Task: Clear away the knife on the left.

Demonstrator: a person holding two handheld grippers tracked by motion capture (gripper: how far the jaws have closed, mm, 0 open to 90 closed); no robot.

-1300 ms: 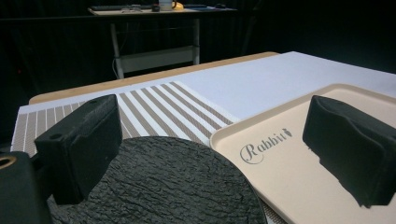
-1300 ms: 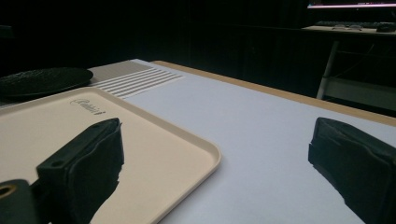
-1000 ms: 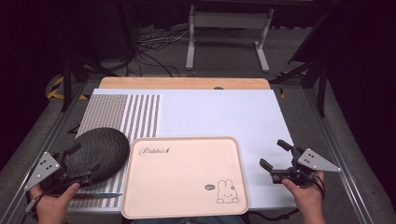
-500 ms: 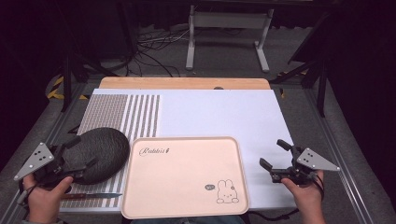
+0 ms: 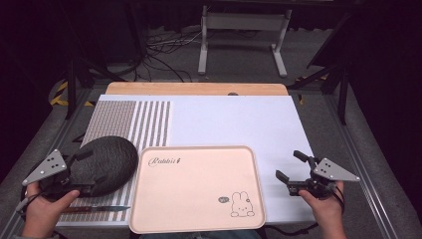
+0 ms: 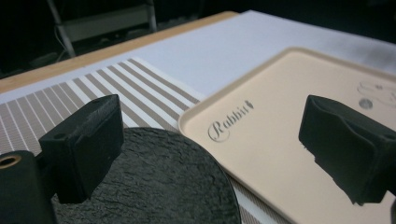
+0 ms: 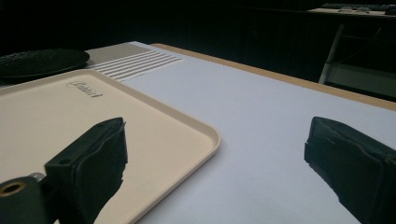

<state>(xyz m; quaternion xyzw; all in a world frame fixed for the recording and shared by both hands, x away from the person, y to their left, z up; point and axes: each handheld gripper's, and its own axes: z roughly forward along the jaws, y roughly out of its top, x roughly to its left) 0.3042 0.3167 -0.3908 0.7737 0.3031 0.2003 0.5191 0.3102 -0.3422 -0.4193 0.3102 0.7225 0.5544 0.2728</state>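
A white sheet (image 5: 234,122) covers most of the table, with a strip of bare wood (image 5: 196,88) along its far edge and a striped grey-and-white placemat (image 5: 129,122) over its left part. Beyond the table the room is dark: a grey floor with loose cables (image 5: 164,55) and the white legs of a stand (image 5: 241,35). A pale pink tray (image 5: 196,191) lies at the near middle of the table, and a dark, rough-textured round plate (image 5: 107,162) rests on the placemat just beside the tray's left edge. A knife (image 5: 94,209) lies flat on the placemat near the table's front edge, just in front of the plate. The left gripper (image 5: 74,172) sits over the plate's near left side with its jaws spread wide; in the left gripper view the plate (image 6: 159,182) lies below and between the jaws, which grip nothing, and whether they touch it I cannot tell. The right gripper (image 5: 293,169) is over the white sheet, right of the tray and apart from it, jaws also wide and empty. The tray carries the script word "Rabbit" (image 5: 166,161) near its far left corner and a small rabbit drawing (image 5: 240,205) near its front right corner.
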